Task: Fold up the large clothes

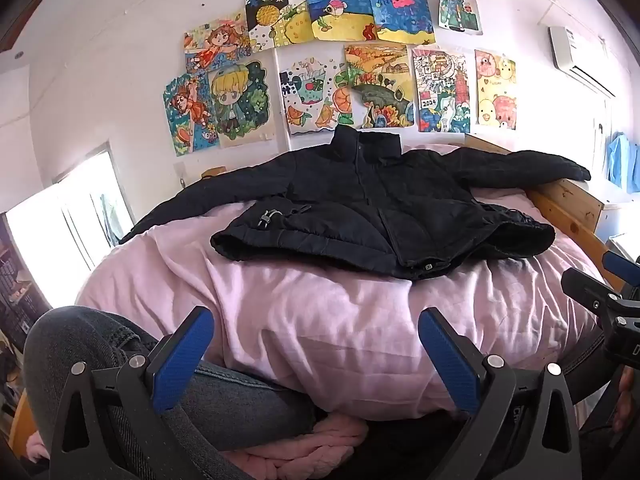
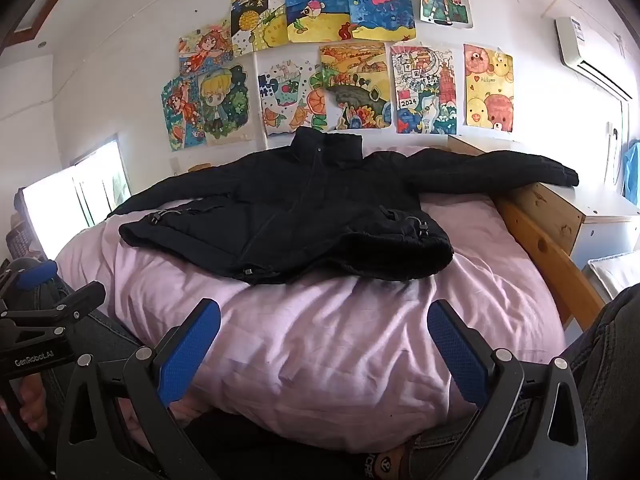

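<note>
Left claw (image 1: 316, 354) spread wide, nothing between its blue pads, hanging over the near edge of the bed (image 1: 320, 320); right claw (image 2: 324, 348) just as wide and empty beside it. Ahead of both, well apart, the black jacket (image 1: 360, 216) lies flat on the pink cover, sleeves stretched out, collar toward the drawings (image 1: 340, 60) on the wall.

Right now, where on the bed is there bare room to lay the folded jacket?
The pink sheet is bare between the black jacket hem and both grippers, whose jaws are open. A second patch lies right of the hem, up to the wooden bed frame. The far half is crowded: jacket body, and one sleeve over the frame.
</note>
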Motion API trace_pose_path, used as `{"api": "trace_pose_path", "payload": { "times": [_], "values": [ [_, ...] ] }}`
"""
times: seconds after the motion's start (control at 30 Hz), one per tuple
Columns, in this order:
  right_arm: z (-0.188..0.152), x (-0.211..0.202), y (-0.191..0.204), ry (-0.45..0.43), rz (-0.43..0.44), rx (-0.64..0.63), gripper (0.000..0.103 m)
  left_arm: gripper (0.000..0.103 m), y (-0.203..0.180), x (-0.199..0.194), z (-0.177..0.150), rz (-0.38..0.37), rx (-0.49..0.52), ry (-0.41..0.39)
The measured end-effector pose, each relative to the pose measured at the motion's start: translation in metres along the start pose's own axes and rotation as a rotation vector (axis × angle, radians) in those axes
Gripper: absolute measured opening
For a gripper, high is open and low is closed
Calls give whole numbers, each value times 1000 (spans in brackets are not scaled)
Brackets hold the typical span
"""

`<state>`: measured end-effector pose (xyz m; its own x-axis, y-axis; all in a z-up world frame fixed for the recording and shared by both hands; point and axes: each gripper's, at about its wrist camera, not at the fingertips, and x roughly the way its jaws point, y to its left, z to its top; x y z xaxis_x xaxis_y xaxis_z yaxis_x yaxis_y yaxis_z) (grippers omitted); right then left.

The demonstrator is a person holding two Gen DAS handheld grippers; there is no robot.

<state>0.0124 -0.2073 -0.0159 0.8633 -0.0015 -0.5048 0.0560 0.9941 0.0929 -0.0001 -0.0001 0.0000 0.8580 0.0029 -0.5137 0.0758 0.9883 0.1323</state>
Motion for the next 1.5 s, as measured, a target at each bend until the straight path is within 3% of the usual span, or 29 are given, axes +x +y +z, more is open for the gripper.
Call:
{"api": "trace_pose_path", "payload": {
  "times": [1.5],
  "values": [
    [-1,8,-5,9,3,12,102,103,0,0,0,0,0,-5]
  ]
}}
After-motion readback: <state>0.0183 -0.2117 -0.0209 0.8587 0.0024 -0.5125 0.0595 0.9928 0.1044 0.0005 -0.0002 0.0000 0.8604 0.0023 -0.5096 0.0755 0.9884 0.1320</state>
